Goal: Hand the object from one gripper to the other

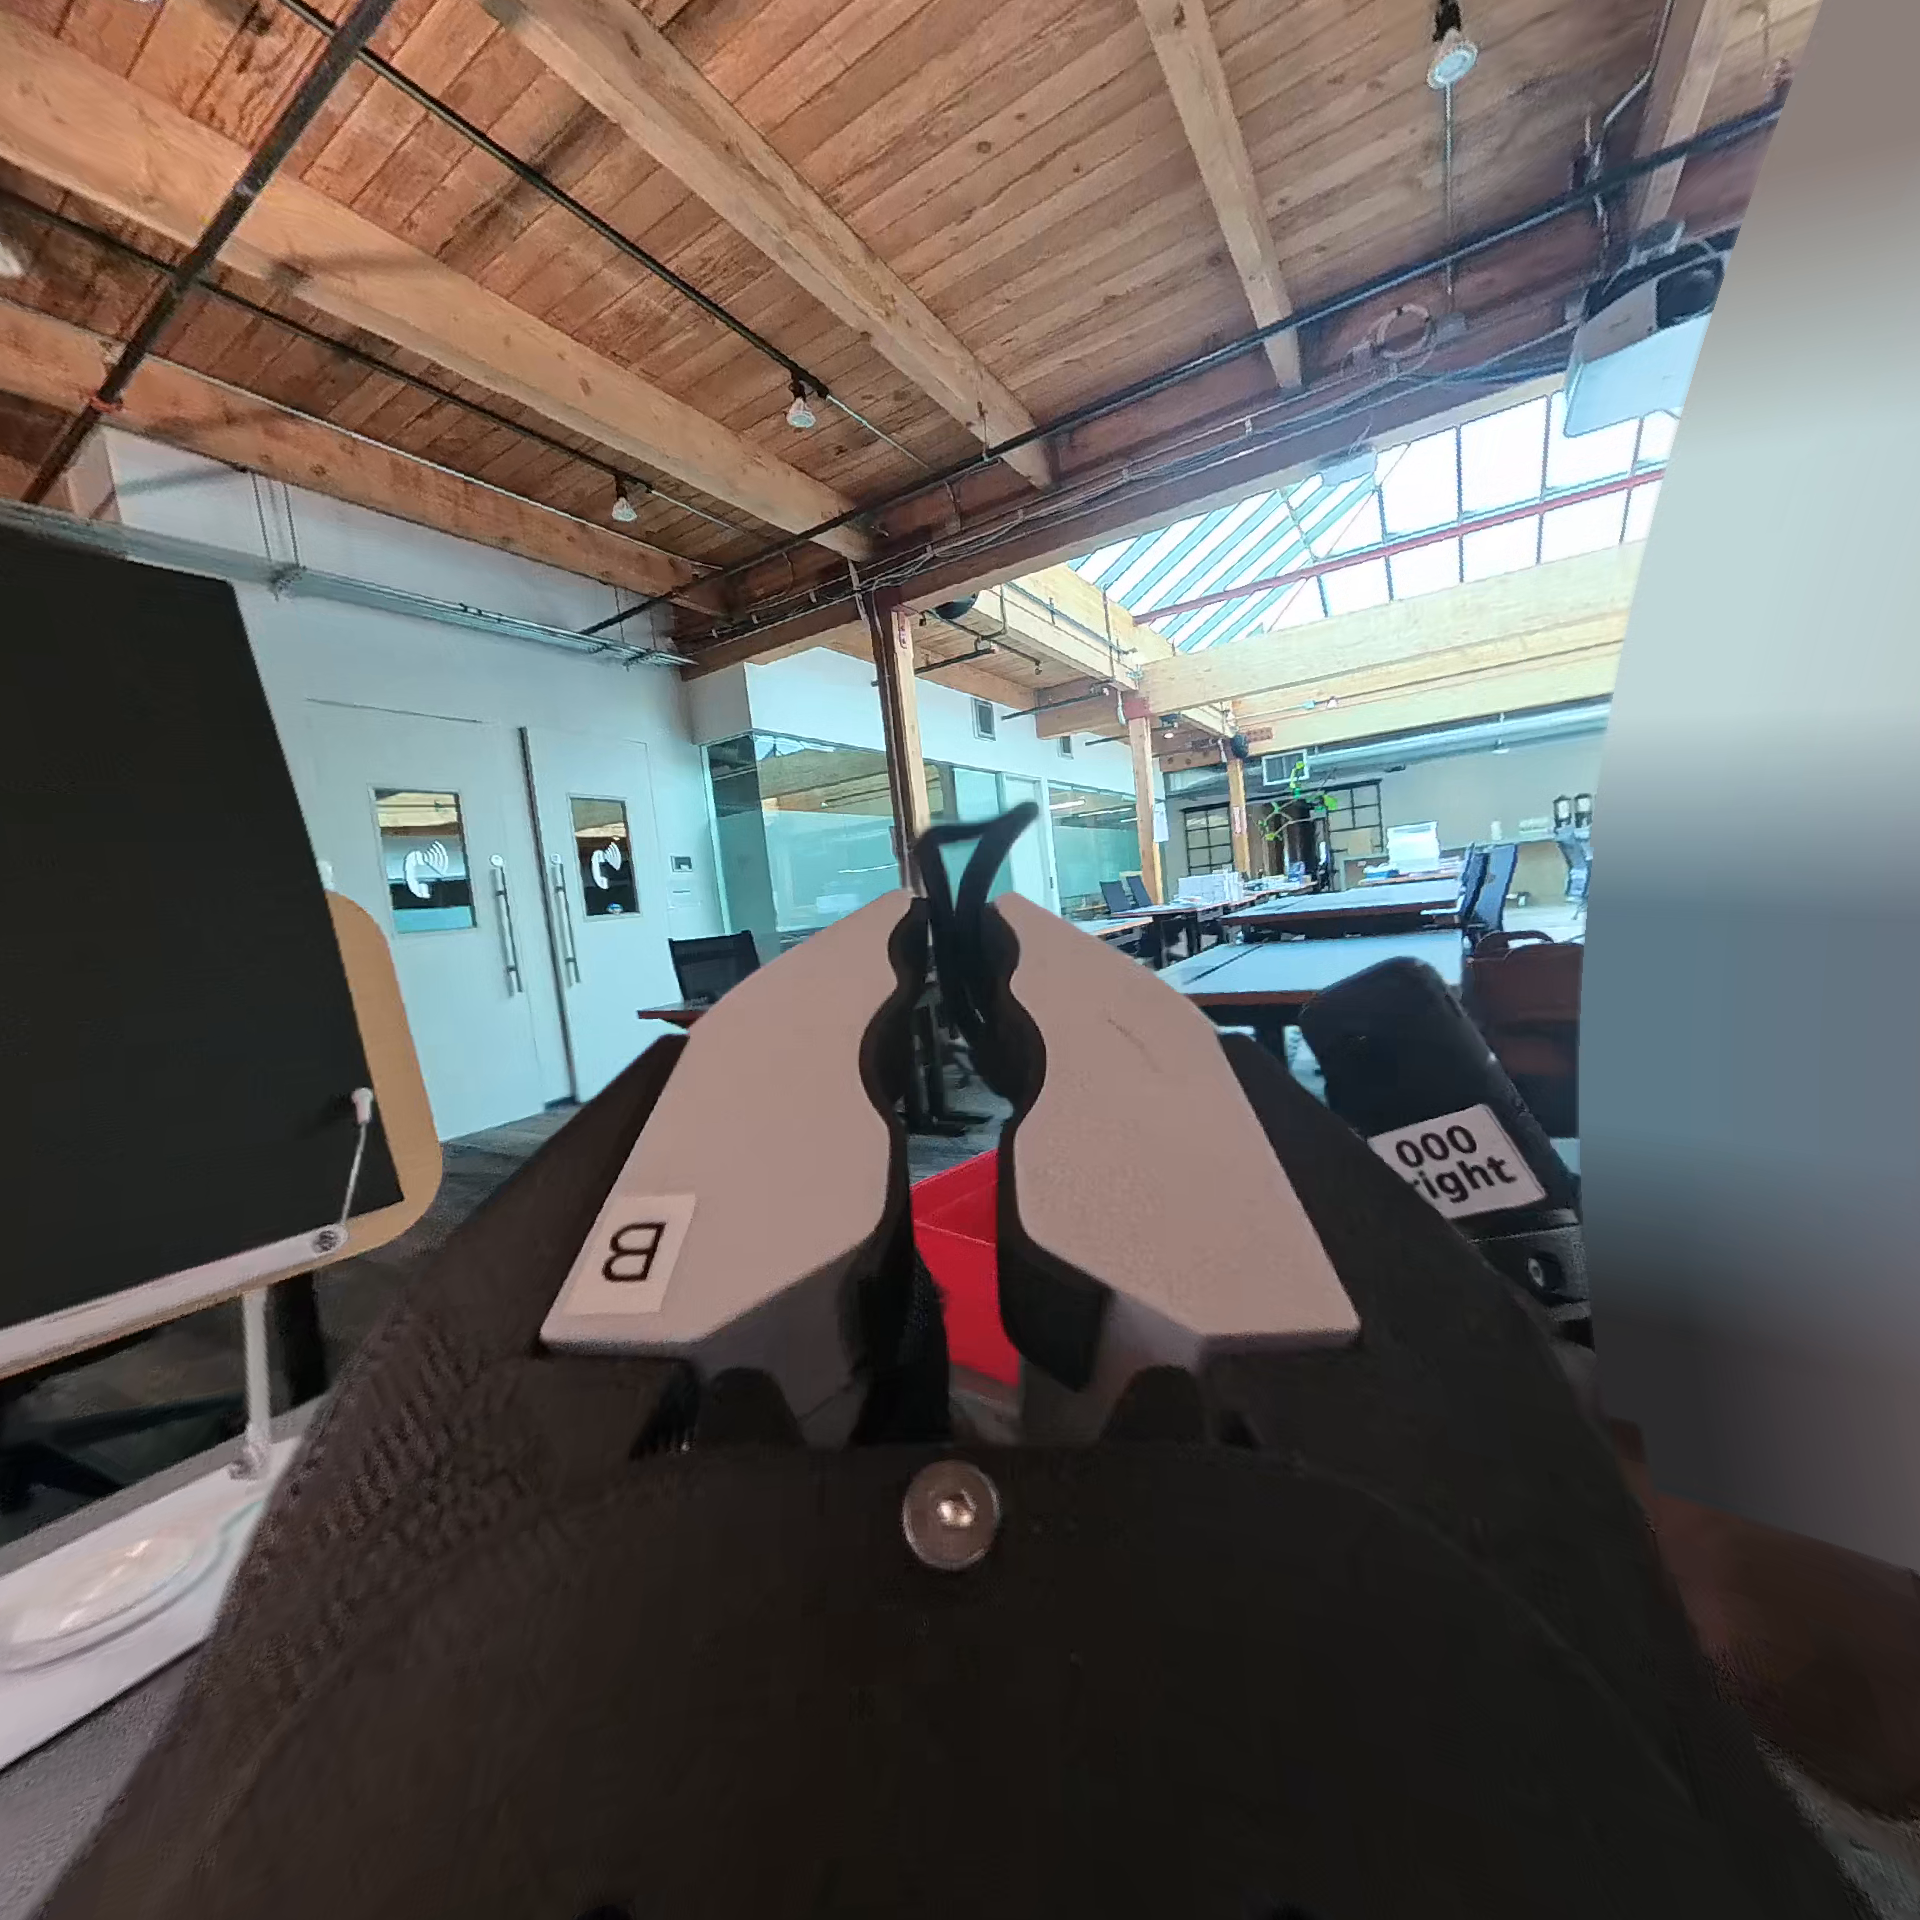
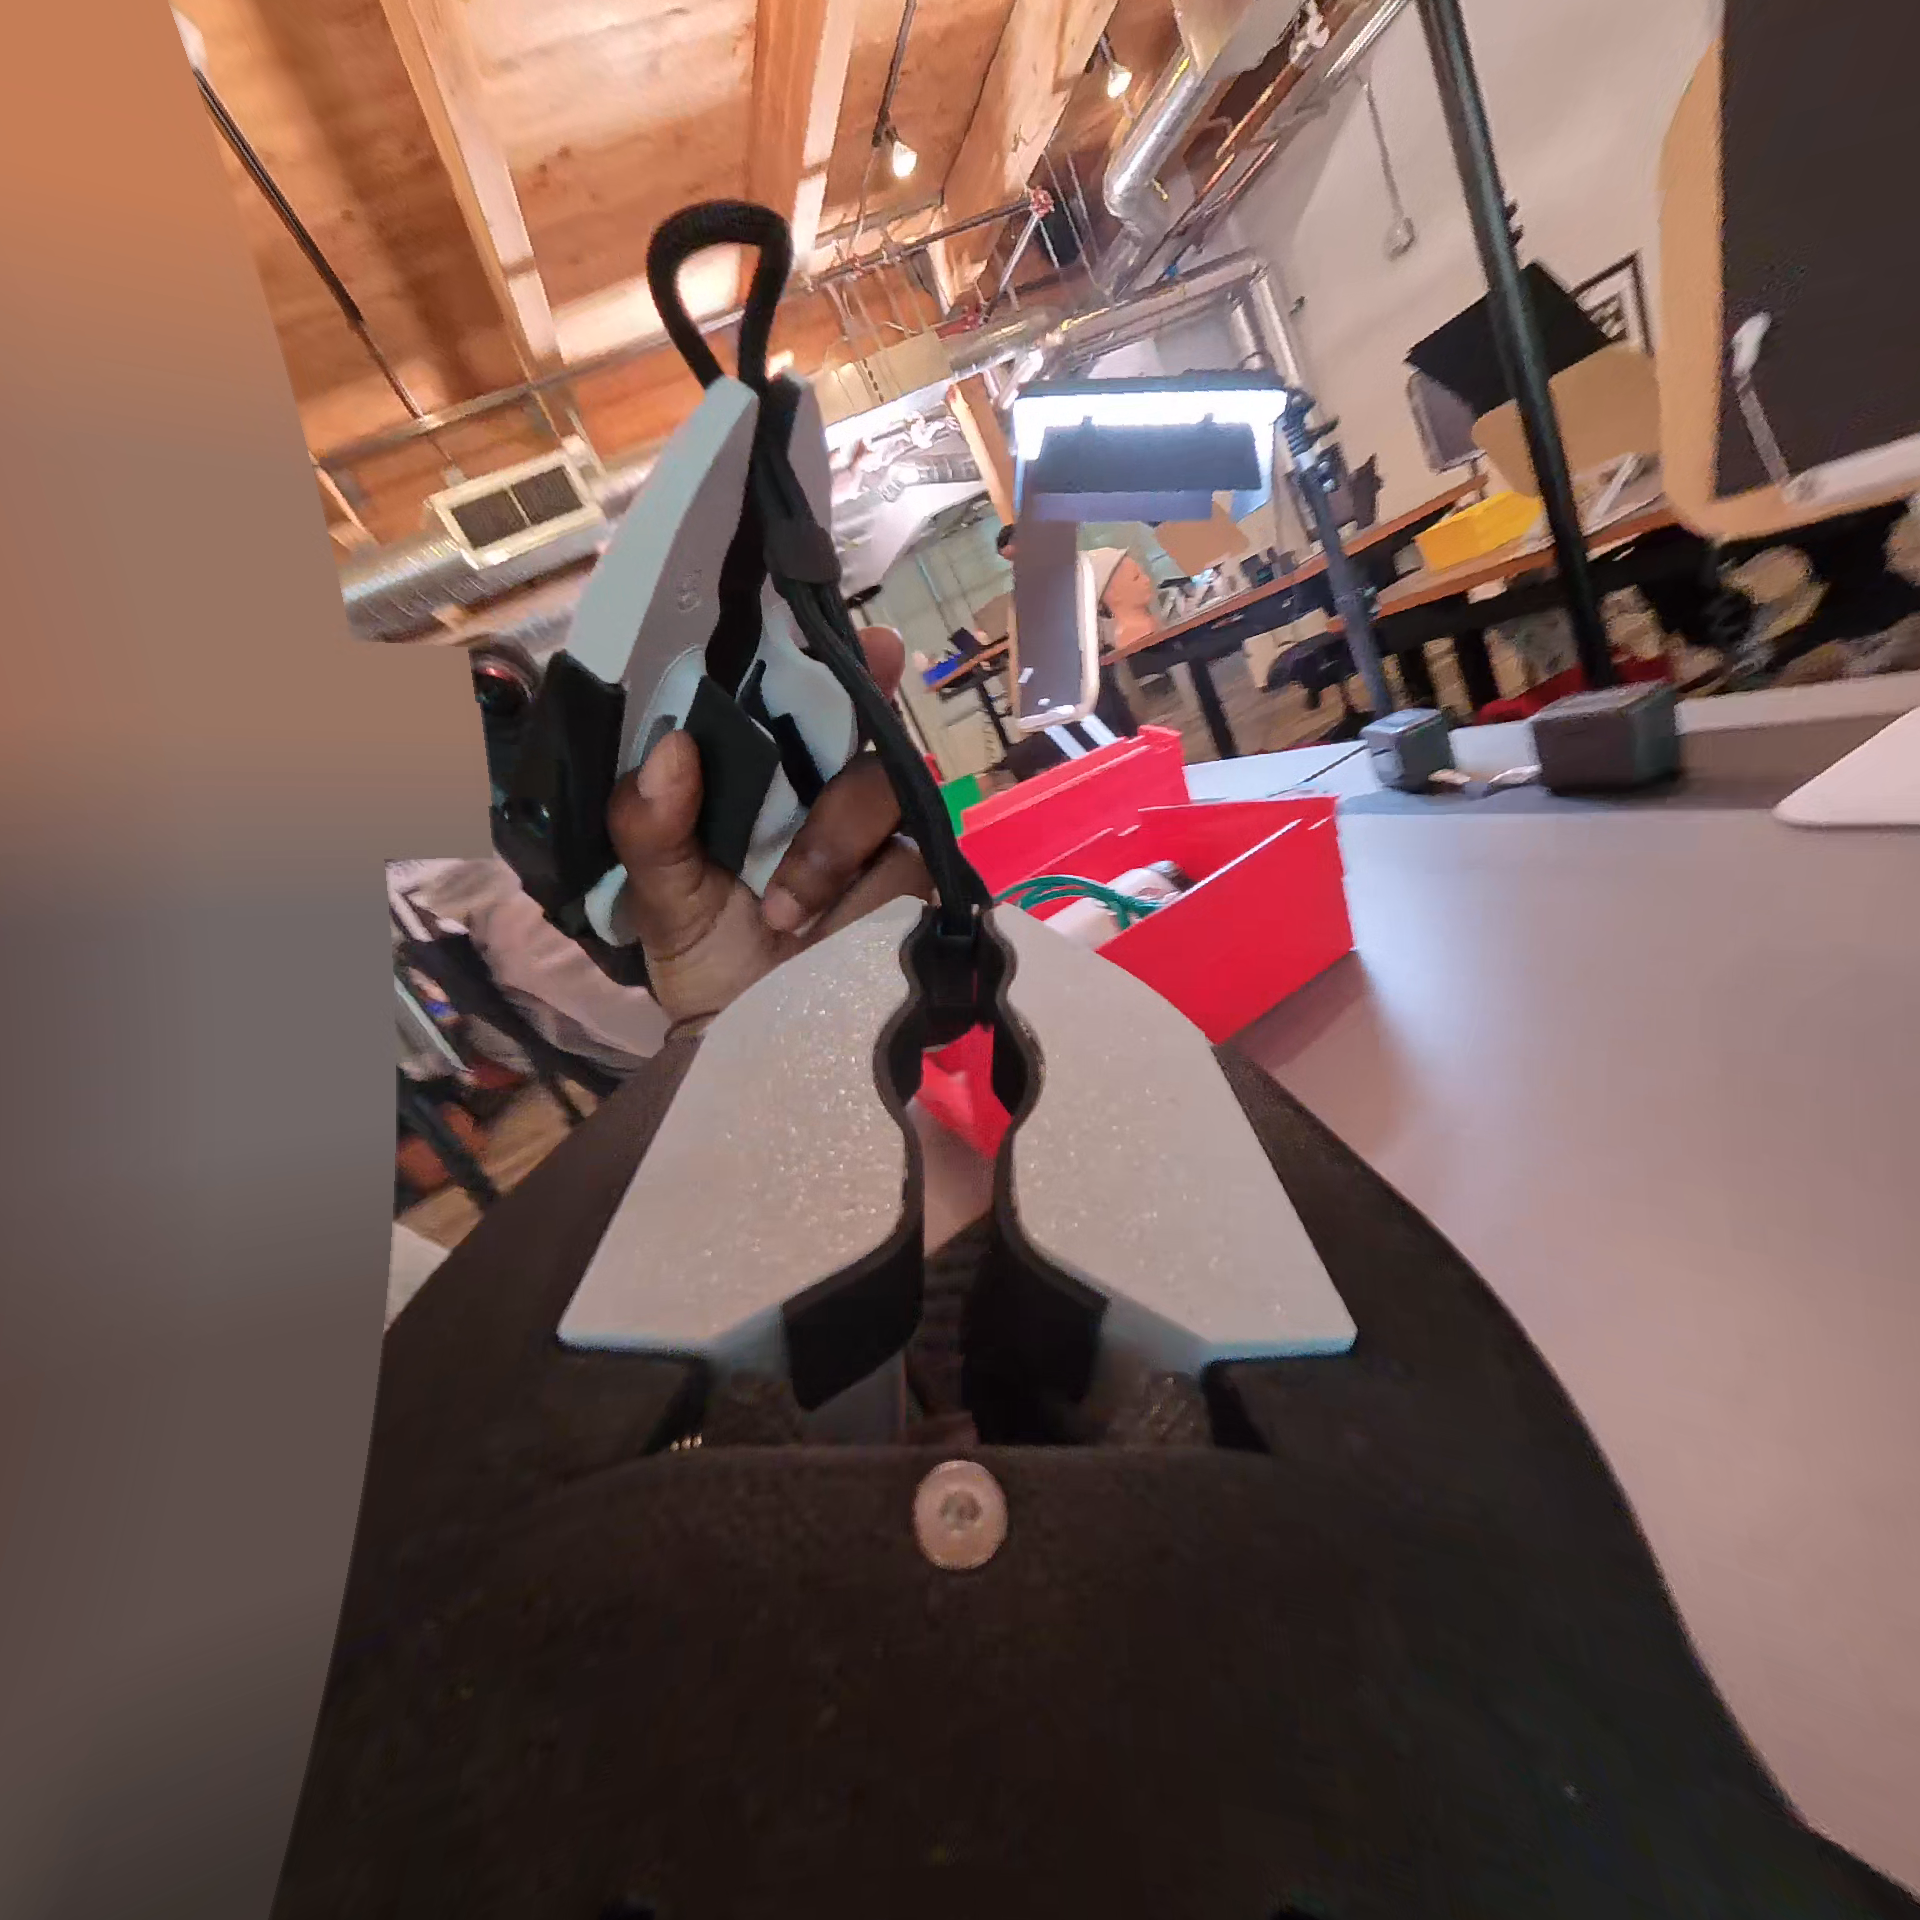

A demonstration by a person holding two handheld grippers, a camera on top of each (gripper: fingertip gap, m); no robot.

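Your right gripper (image 2: 954, 940) is clamped on the lower end of the black cord (image 2: 894, 748), pinched at its fingertips. From there the cord climbs toward eleven o'clock into your left gripper (image 2: 764, 400), which also grips it, a loop standing free above. In the left wrist view, the left gripper (image 1: 954, 914) pinches the cord (image 1: 961, 894) at twelve o'clock. Both ends are held. I judge it light, limp and braided, so grip near the tips. At four o'clock sits the red bin (image 2: 1226, 925).
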